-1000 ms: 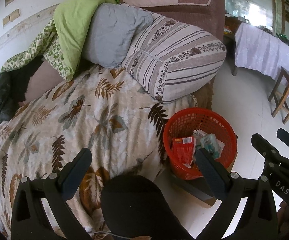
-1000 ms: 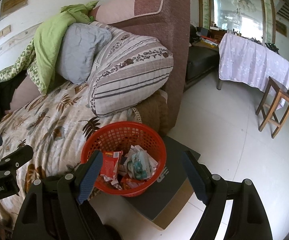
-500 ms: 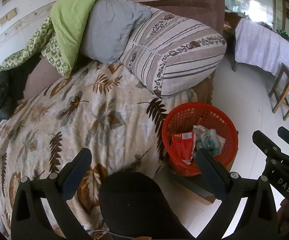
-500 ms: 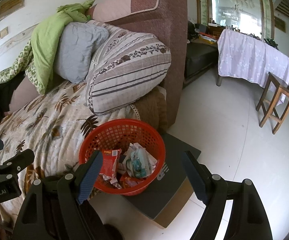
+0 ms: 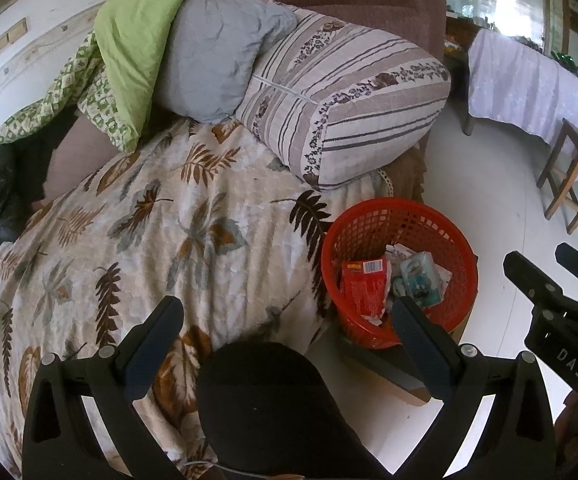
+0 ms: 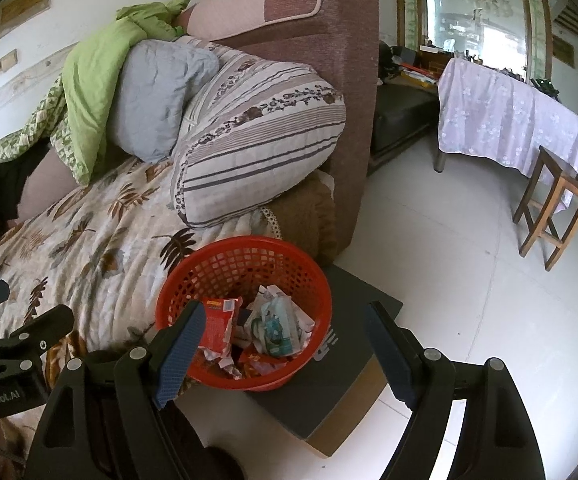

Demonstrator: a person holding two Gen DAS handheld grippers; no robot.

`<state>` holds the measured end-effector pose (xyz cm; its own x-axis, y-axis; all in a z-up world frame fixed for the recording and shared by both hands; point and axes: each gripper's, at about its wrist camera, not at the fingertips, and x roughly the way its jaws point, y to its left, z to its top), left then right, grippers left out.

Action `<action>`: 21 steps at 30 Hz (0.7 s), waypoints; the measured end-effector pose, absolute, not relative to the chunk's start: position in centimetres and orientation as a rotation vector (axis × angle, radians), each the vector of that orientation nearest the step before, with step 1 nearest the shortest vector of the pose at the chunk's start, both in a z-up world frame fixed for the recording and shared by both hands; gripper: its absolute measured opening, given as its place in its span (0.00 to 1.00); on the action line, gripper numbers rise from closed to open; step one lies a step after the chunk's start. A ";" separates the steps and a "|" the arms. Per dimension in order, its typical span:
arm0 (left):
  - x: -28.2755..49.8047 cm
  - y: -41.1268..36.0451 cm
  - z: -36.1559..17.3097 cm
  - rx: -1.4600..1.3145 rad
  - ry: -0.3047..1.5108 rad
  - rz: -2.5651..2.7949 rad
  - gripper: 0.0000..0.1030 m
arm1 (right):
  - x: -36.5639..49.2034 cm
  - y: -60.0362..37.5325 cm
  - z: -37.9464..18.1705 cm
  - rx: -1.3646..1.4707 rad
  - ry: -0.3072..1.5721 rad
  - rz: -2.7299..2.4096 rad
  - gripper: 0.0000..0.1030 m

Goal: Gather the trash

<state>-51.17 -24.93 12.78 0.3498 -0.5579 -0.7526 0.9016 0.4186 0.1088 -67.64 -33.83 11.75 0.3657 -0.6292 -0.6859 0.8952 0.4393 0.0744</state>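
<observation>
Nothing has shifted; both tools, left (image 5: 287, 332) and right (image 6: 281, 344), stay spread apart, empty. Crumpled wrappers (image 6: 249, 332) fill the red plastic mesh basket (image 6: 245, 264).

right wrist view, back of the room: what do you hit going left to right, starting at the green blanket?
green blanket → grey pillow → striped pillow → sofa armrest → cloth-covered table → wooden stool

I'm seeing open floor (image 6: 469, 280) lying clear to the right of the red basket (image 6: 225, 264); the sofa (image 6: 329, 80) and striped pillow (image 6: 257, 152) are crowding its left.
</observation>
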 end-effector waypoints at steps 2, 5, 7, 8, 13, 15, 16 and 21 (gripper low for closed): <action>-51.2 -25.0 12.6 0.580 0.701 -1.018 1.00 | -67.7 -34.0 11.8 0.486 0.635 -1.034 0.81; -51.3 -25.2 12.6 0.580 0.701 -1.018 1.00 | -67.7 -34.1 11.7 0.486 0.637 -1.038 0.81; -51.3 -25.2 12.6 0.579 0.702 -1.018 1.00 | -67.7 -34.2 11.6 0.488 0.639 -1.039 0.81; -51.3 -25.2 12.5 0.579 0.705 -1.022 1.00 | -67.7 -34.2 11.6 0.489 0.640 -1.039 0.81; -51.4 -25.6 12.0 0.593 0.727 -1.038 1.00 | -67.9 -34.3 11.5 0.495 0.638 -1.047 0.81; -51.5 -25.7 11.9 0.598 0.729 -1.049 1.00 | -68.0 -34.4 11.4 0.500 0.639 -1.051 0.81; -51.6 -25.8 11.8 0.600 0.730 -1.056 1.00 | -68.1 -34.4 11.4 0.502 0.639 -1.054 0.81; -51.9 -25.9 11.5 0.605 0.744 -1.089 1.00 | -68.3 -34.6 11.2 0.509 0.645 -1.067 0.81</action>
<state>-51.91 -25.89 11.52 0.2722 -0.5568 -0.7848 0.9335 0.3508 0.0749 -68.32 -34.63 11.24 0.3332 -0.6314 -0.7002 0.9134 0.4005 0.0735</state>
